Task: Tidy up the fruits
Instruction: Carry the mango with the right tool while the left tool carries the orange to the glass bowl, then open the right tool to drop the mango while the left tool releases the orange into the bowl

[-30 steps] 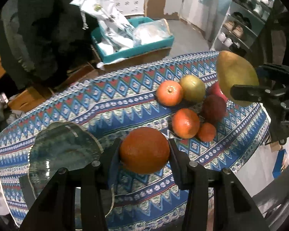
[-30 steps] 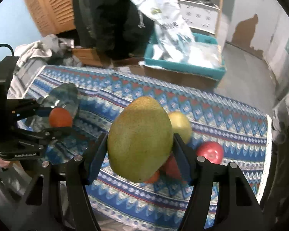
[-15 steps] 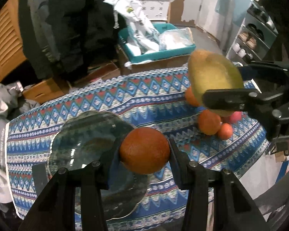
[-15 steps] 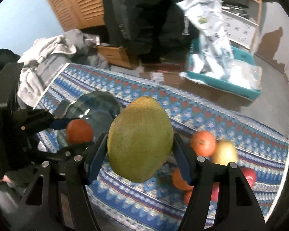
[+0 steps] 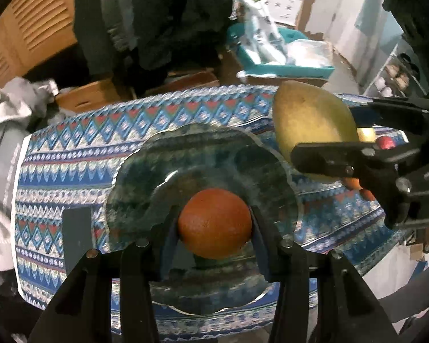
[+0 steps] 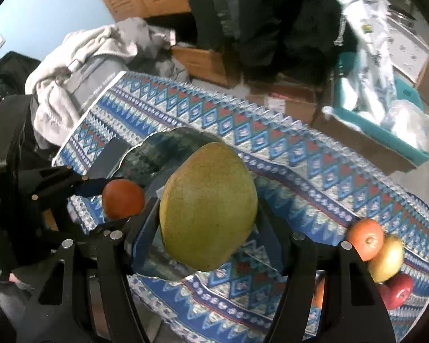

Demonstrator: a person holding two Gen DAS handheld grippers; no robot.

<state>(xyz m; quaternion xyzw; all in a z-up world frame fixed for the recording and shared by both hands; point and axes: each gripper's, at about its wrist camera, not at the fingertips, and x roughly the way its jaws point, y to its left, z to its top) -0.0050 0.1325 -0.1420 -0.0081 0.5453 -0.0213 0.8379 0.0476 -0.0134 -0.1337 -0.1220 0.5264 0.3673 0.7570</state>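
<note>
1. the table (image 5: 163,120), covered by a blue, red and white diamond-patterned cloth, fills the middle of both views; floor clutter lies beyond its far edge.
2. a teal bin (image 6: 386,131) with plastic bags sits on the floor past the table, and a heap of grey clothing (image 6: 80,57) lies off the table's end near the plate.
3. a dark green glass plate (image 5: 186,157) with a wavy rim rests on the cloth; it looks bare, and a flat dark rectangle (image 5: 77,237) lies on the cloth just beside it.
4. the right gripper (image 6: 208,228) is clamped on a big yellow-green mango (image 6: 208,208), one pad on each flank, held in the air over the near-side rim of the plate.
5. the left gripper (image 5: 214,228) is closed around an orange (image 5: 214,223), pads pressed to both sides, held above the plate's inner area; whether it touches the glass cannot be told.
6. the remaining fruits (image 6: 380,254) sit in a cluster on the cloth well apart from the plate: an orange one, a yellow one and a red apple touching each other.
</note>
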